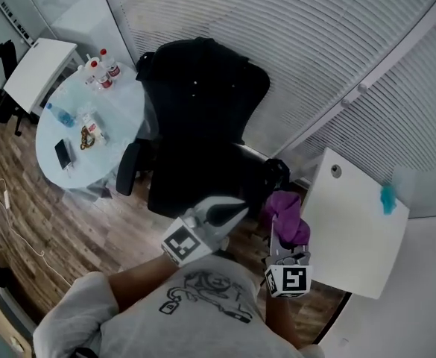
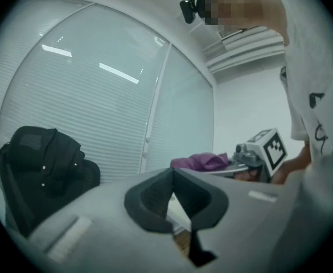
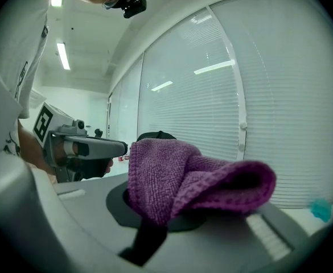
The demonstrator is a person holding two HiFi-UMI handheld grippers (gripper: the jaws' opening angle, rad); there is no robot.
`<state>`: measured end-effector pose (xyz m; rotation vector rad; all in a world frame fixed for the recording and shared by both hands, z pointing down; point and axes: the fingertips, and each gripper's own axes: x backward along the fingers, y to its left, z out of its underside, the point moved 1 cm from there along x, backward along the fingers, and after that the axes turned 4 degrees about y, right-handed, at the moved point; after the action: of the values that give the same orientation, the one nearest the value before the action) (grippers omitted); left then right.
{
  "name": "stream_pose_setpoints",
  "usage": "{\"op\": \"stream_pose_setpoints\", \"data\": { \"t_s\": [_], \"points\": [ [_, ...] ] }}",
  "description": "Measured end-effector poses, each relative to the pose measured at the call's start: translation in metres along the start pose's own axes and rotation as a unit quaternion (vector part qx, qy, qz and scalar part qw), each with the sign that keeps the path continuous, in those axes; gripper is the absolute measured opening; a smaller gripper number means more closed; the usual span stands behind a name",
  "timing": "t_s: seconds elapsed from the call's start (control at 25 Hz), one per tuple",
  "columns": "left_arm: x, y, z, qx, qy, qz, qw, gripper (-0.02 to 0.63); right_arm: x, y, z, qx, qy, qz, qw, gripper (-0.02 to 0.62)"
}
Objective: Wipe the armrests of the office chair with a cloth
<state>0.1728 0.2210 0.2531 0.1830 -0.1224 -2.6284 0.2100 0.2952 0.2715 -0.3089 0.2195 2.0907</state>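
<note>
At the far left of the head view stands a round glass table (image 1: 121, 110) with bottles (image 1: 102, 69) and a phone (image 1: 63, 154) on it. Just right of it is the black office chair (image 1: 203, 140), a dark garment (image 1: 195, 73) draped over its backrest. One armrest (image 1: 128, 168) juts out beside the round table; the other armrest (image 1: 276, 173) is on the chair's far side.

The left gripper (image 1: 236, 209) hovers over the front edge of the seat, its jaws drawn together at the tips with nothing between them.

To its right, the right gripper (image 1: 285, 243) is clamped on a bunched purple cloth (image 3: 189, 178), which folds over and hides the jaw tips. From above, the cloth sits just in front of the nearer armrest and close to it; whether they touch cannot be told.

Further right is a white table (image 1: 352, 230) with a small teal object (image 1: 387, 198) at its far edge.
</note>
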Motion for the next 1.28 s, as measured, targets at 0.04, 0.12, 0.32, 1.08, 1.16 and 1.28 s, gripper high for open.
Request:
{"op": "stream_pose_setpoints", "data": {
  "t_s": [0.04,0.12,0.32,1.08,1.16,1.28],
  "points": [
    [0.003,-0.002,0.000,0.003,-0.001,-0.007,1.0000,0.002,0.000,0.003,-0.001,0.002,-0.001,-0.006,1.000,0.034],
    [0.012,-0.004,0.001,0.009,-0.003,-0.024,0.9997,0.002,0.000,0.011,0.000,0.008,-0.003,-0.023,1.000,0.034],
    [0.040,-0.009,0.014,0.026,-0.003,-0.070,0.9972,0.002,-0.004,0.042,0.000,0.021,-0.006,-0.078,0.997,0.034],
    [0.238,0.020,0.025,0.044,-0.038,-0.313,0.9480,0.002,-0.045,0.246,-0.031,0.103,-0.025,-0.309,0.945,0.034],
    [0.265,0.025,0.028,0.041,-0.041,-0.337,0.9397,0.002,-0.049,0.272,-0.031,0.112,-0.025,-0.332,0.936,0.034],
    [0.304,0.028,0.030,0.040,-0.047,-0.369,0.9272,0.002,-0.053,0.312,-0.038,0.115,-0.035,-0.360,0.925,0.034]
  ]
}}
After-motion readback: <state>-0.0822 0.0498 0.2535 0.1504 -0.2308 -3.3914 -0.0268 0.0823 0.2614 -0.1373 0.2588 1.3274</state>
